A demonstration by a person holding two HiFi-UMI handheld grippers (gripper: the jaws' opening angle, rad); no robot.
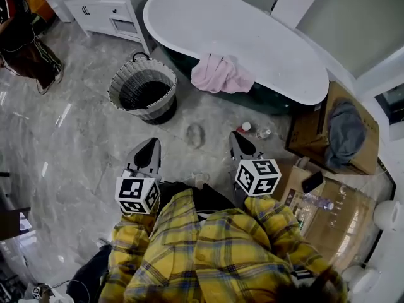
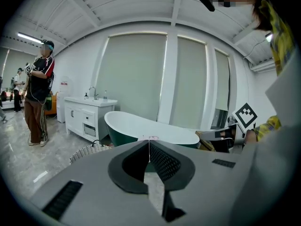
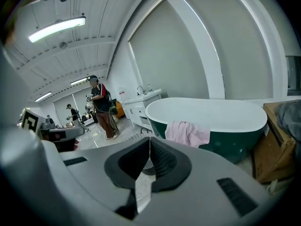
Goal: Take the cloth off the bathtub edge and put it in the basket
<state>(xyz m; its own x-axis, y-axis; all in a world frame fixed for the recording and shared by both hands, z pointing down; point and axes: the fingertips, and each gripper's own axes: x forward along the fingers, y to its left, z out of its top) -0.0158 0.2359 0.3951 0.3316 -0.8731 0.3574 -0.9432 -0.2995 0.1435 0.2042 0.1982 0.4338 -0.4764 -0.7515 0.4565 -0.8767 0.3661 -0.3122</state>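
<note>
Currently the cloth [image 1: 221, 74] is hanging over the bathtub [image 1: 265, 49] rim's near edge, with the basket [image 1: 114, 96] just left of the tub. Open floor [image 1: 189, 163] is lying before it. The left claw [image 1: 151, 144] and right claw [image 1: 235, 136] are clenched, gripping nothing.

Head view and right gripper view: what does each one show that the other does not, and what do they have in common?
Only the head view shows two small bottles standing on the floor and the open top of the basket.
Only the right gripper view shows the ceiling lamp and the tall window.
Both show the pink cloth hanging over the edge of the bathtub, the white cabinet and the cardboard box.
</note>
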